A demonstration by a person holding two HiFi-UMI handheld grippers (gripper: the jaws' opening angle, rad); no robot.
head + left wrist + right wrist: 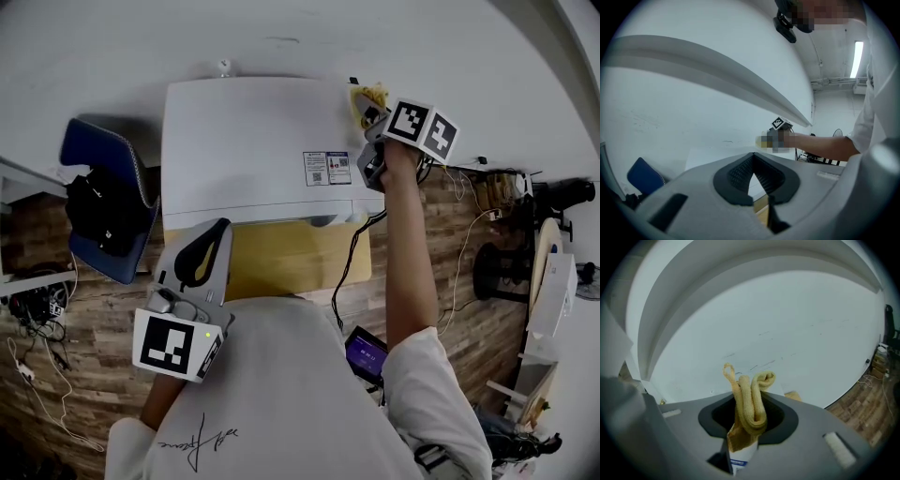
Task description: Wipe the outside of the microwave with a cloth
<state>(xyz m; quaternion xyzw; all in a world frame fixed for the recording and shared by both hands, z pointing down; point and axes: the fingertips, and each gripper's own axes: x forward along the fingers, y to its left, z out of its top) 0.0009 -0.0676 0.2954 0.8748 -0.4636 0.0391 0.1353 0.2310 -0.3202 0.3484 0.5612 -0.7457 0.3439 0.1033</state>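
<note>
The white microwave (248, 141) stands against the wall, and I see its top from above. My right gripper (367, 106) is at the top's rear right corner, shut on a folded yellow cloth (371, 93). In the right gripper view the cloth (746, 390) sticks up between the black pads of that gripper (748, 420), facing the white wall. My left gripper (221, 227) hovers off the microwave's front left, touching nothing. Its jaws meet at the tips with nothing between them (753, 157), and the microwave top (712, 152) shows beyond.
A blue chair (103, 202) stands left of the microwave. A yellowish-brown cabinet (281, 261) carries it, and a black cable (351, 258) hangs down its front. Cables and stands (511, 234) crowd the wooden floor at the right. A small lit screen (365, 355) is near my body.
</note>
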